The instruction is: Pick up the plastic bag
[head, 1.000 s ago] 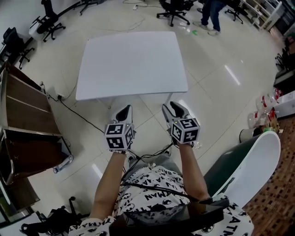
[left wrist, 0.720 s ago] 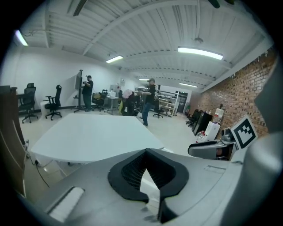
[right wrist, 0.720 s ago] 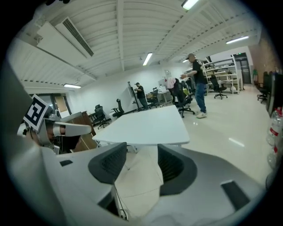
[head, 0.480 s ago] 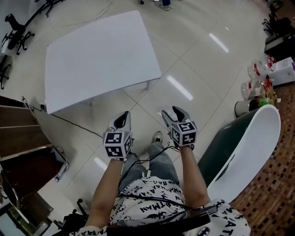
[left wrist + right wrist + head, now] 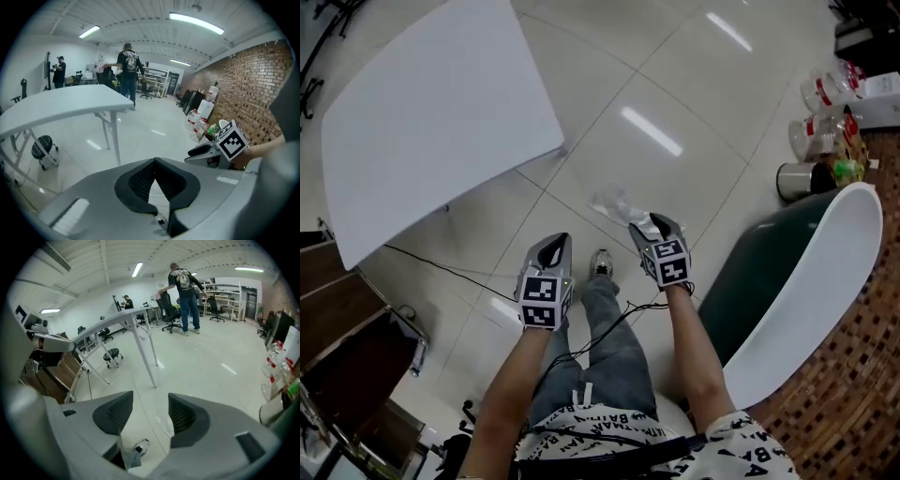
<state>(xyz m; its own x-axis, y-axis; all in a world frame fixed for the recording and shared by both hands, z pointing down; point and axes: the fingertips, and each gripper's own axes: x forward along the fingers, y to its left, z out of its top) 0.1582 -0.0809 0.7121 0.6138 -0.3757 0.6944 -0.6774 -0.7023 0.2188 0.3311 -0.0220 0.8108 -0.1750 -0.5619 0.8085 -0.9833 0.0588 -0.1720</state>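
Head view: a clear, crumpled plastic bag (image 5: 617,203) lies on the glossy pale tiled floor (image 5: 675,112), just beyond the person's grey shoe (image 5: 600,262) and well clear of the white rectangular table (image 5: 431,112). Its long axis runs aslant across the picture, from upper left to lower right. The right gripper (image 5: 654,227) points down at the bag's near, lower-right end. The left gripper (image 5: 553,247) hangs off to the side, over bare tile. The right hand is plainly the nearer, so the pick looks to be its job.

Left gripper view: the jaws meet at their tips with nothing between them. The bag is not in sight here.

Right gripper view: the jaws have just been opening and stand wide apart, holding nothing. The plastic bag (image 5: 164,423) shows through the gap on the floor below, close to the right-hand pad and apparently not yet touched. It lies ahead and below, so a further drop seems needed.
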